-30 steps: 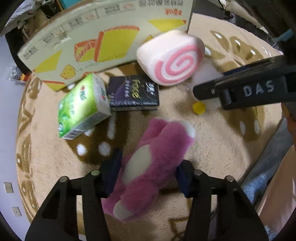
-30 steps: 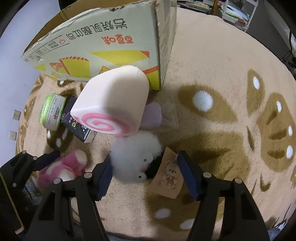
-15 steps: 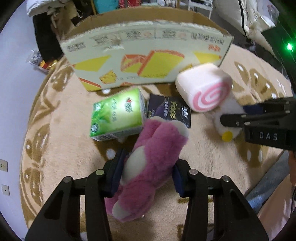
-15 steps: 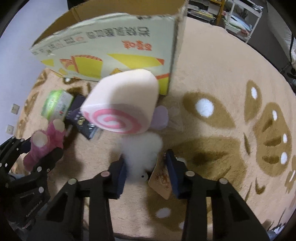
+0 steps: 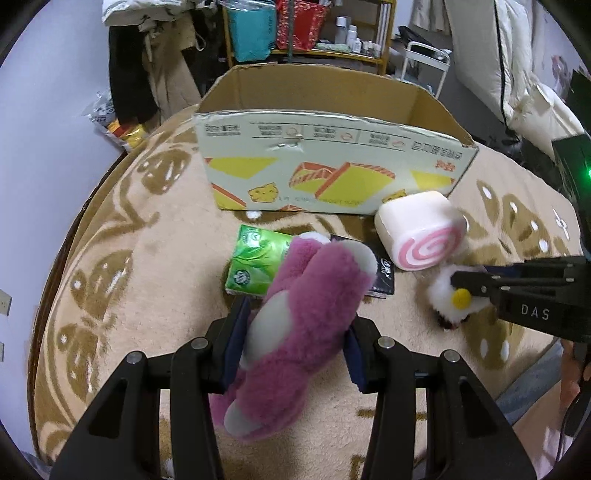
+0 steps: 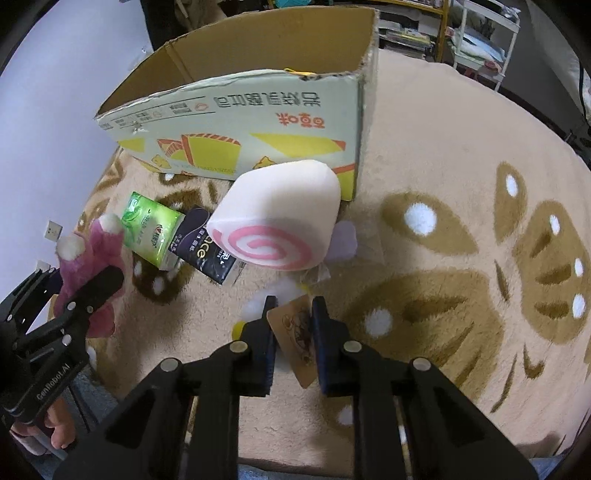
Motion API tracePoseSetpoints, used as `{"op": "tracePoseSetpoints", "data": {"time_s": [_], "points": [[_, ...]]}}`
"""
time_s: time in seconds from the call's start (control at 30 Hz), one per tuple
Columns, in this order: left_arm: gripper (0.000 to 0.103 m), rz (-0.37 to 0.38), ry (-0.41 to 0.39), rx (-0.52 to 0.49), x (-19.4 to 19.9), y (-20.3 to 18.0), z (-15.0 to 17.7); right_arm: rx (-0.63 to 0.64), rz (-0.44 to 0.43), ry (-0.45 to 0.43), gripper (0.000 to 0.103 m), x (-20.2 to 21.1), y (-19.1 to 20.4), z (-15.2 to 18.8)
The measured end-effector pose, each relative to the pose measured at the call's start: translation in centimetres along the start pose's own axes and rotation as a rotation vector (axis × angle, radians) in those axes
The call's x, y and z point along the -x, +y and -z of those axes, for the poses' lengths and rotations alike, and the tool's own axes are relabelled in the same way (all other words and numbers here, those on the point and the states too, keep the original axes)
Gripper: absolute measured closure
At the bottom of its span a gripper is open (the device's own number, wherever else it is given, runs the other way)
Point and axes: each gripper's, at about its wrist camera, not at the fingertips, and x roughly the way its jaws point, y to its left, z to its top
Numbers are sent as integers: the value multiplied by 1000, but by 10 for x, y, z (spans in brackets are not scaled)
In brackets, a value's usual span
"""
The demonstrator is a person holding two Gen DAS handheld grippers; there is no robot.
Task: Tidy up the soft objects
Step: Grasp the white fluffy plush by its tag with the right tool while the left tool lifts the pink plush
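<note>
A tan rug (image 5: 155, 266) patterned with brown leaf shapes and white dots is spread under everything, and a pale wall is seen at the left. Behind the rug, shelves (image 5: 306, 33) loaded with bags and bottles, hanging clothes and white bedding are seen in the left wrist view.

An open cardboard box (image 5: 332, 173), printed with yellow and orange shapes, is set on the rug. A pink-and-white swirl cushion (image 5: 421, 230) is laid just in front of the box's right corner. A green tissue pack (image 5: 255, 264) and a dark tissue pack (image 6: 203, 249) are placed side by side to the cushion's left, near the box.

A pink plush bear (image 5: 306, 325) is gripped around its body by the left tongs (image 5: 293, 341), whose pads are pressed into the fur on both sides; the bear is held in front of the tissue packs, its feet pointing toward the box.

A small white fluffy toy (image 5: 448, 295) with a yellow spot is found just below the cushion. The right tongs (image 6: 291, 325) are clenched on it, a cardboard tag (image 6: 295, 336) being squeezed between the pads with white fur showing beside them.
</note>
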Motion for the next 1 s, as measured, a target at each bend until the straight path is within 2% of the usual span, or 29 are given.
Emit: {"op": "tracePoseSetpoints", "data": {"time_s": [0.3,0.6,0.9,1.0], "points": [[58,-32,-65,-2,10,0,1,-33,-33,-114,85,35,-14,8],[58,-11,-185,12,32,0,-6,-74,-65,-300,85,75,-21,9],[58,-15,-280,52,51,10,-17,-45,-110,-468,85,100,-10,8],[58,10,-310,60,59,12,-23,-41,-121,-514,85,107,-7,9]]}}
